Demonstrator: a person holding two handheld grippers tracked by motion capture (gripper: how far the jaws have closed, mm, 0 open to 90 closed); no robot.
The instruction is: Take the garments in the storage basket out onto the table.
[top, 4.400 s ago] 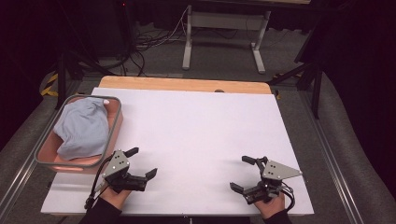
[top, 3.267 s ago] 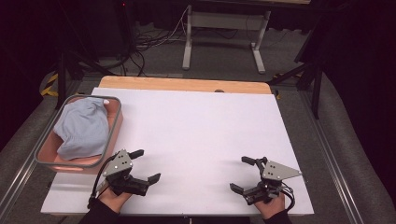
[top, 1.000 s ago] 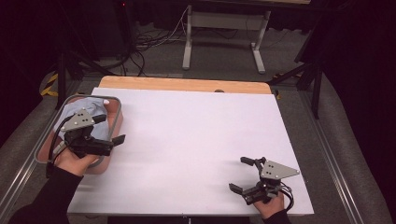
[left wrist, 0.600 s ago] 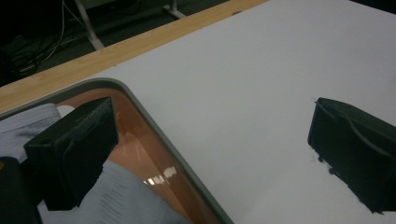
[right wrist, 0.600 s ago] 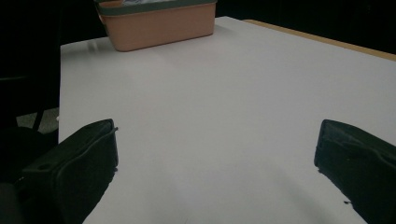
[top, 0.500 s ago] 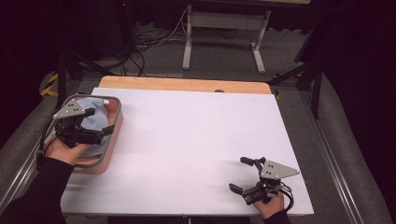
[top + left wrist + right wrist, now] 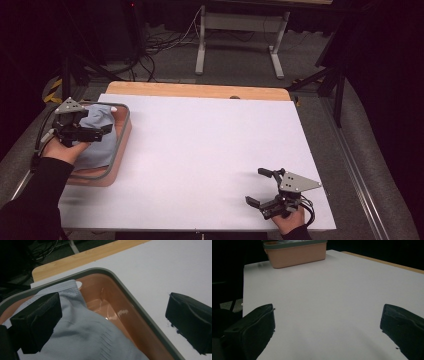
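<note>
The white table [image 7: 200, 150] lies open between both hands (only the basin [image 7: 121, 145], cloth-filled, blocks its left edge).

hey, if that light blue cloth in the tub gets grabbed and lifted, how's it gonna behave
The cloth will probably go limp and drape, since it lies bunched in soft folds in the tub. It looks thin and knitted, so likely light. The open left gripper may lift only a fold, with the rest trailing.
</note>
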